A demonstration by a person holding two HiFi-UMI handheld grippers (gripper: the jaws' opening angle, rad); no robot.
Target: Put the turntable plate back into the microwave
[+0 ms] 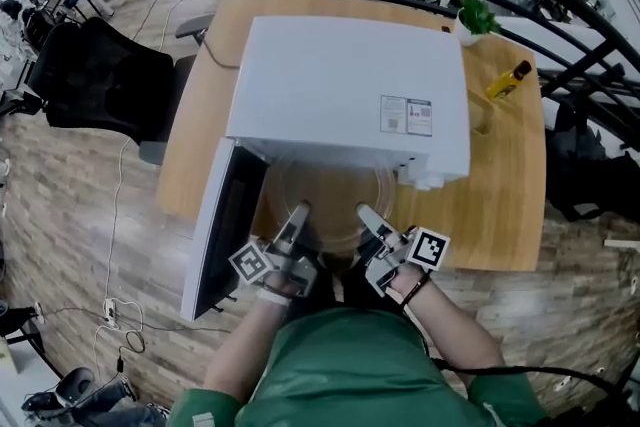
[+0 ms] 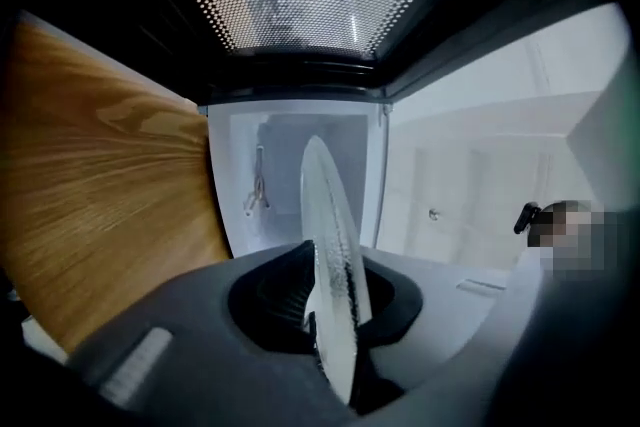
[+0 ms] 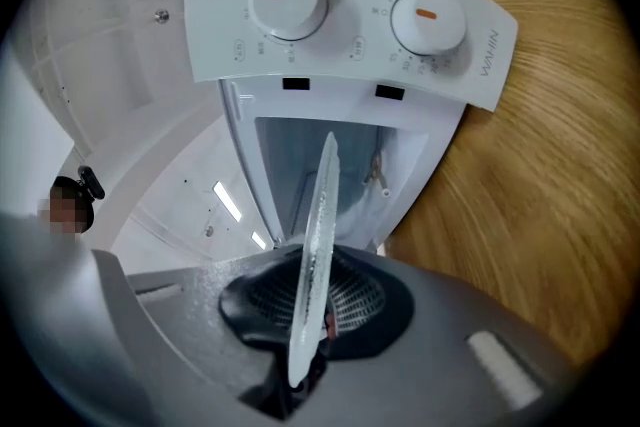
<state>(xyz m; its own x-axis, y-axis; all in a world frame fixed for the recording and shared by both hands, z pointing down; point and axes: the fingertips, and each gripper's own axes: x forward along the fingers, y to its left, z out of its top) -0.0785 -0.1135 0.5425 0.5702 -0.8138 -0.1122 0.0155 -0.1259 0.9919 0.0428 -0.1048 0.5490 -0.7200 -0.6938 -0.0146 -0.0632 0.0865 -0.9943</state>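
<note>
A clear glass turntable plate (image 1: 330, 200) hangs level just in front of the open white microwave (image 1: 350, 90) on the wooden table (image 1: 500, 205). My left gripper (image 1: 298, 217) is shut on the plate's near left rim and my right gripper (image 1: 368, 215) on its near right rim. In the left gripper view the plate (image 2: 330, 245) stands edge-on between the left gripper's (image 2: 325, 310) pads, with the microwave's cavity (image 2: 290, 165) straight ahead. The right gripper view shows the plate (image 3: 318, 235) pinched in the right gripper (image 3: 308, 320) below the two-knob control panel (image 3: 350, 15).
The microwave door (image 1: 225, 235) swings open to the left, close beside my left gripper. A yellow bottle (image 1: 508, 80) and a green plant (image 1: 478, 15) stand on the table's far right. A black office chair (image 1: 100, 80) sits left of the table.
</note>
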